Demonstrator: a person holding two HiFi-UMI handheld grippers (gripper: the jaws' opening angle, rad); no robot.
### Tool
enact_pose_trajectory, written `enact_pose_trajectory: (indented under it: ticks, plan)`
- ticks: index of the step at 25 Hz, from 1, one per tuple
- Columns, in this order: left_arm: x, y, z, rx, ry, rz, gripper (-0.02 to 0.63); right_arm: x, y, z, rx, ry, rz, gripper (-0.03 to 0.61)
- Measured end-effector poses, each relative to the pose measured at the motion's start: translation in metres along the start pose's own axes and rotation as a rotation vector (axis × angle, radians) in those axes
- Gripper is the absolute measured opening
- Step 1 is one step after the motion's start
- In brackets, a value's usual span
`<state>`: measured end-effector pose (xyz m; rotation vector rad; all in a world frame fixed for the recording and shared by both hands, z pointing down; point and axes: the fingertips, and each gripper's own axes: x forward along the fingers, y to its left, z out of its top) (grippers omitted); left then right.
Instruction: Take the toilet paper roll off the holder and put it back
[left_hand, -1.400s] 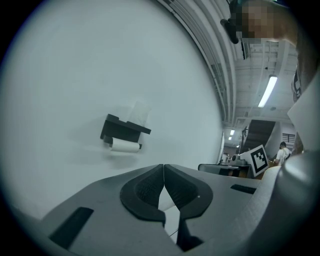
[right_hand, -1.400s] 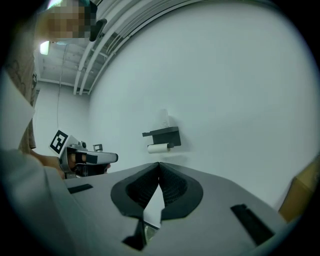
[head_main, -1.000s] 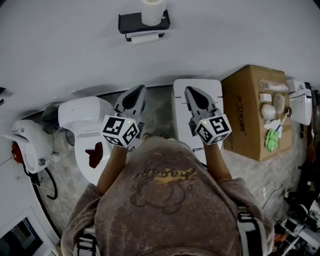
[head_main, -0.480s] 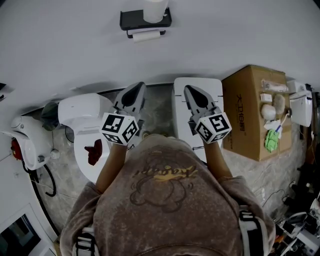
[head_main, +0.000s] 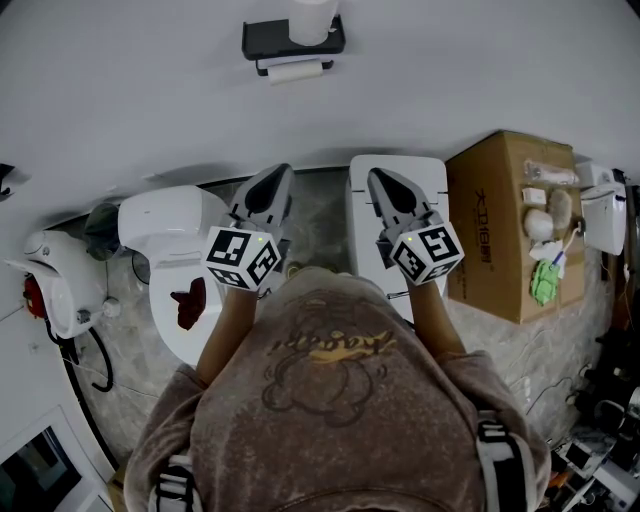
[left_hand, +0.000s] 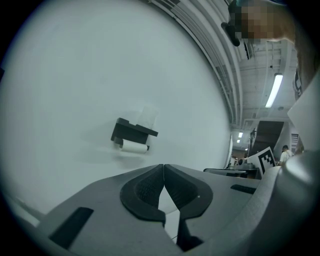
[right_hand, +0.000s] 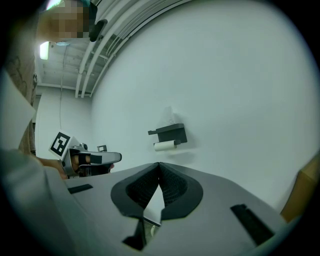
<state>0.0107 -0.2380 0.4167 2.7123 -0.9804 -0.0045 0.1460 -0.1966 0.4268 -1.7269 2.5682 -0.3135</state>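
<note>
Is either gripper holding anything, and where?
Nothing held. Left gripper and right gripper are shut, empty; the toilet paper roll hangs on its holder.

The holder (head_main: 265, 38) looks matt black, the roll (head_main: 295, 72) white paper, the box (head_main: 500, 230) brown cardboard.

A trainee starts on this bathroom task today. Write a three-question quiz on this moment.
1. True or false: the toilet paper roll hangs under the black holder on the wall.
2. What does the left hand-held gripper hold? A) the toilet paper roll B) nothing, its jaws are together C) a sponge
3. Fill in: the cardboard box stands on the person's ____ side.

Key: 1 true; 2 B; 3 right.
</note>
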Motion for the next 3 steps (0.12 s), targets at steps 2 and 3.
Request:
enact_pose_trajectory:
  ticks: [2,3]
  plan:
    - [-0.0014,0.0001,0.0001,-0.001,-0.003,0.003,0.020,0.0001,0.0015,0.0000,0.000,0.002,0.001,-0.002]
    - [-0.0021,0.0002,0.0001,-0.002,-0.004,0.005,0.020,0.0001,0.0022,-0.0001,-0.001,0.003,0.002,-0.002]
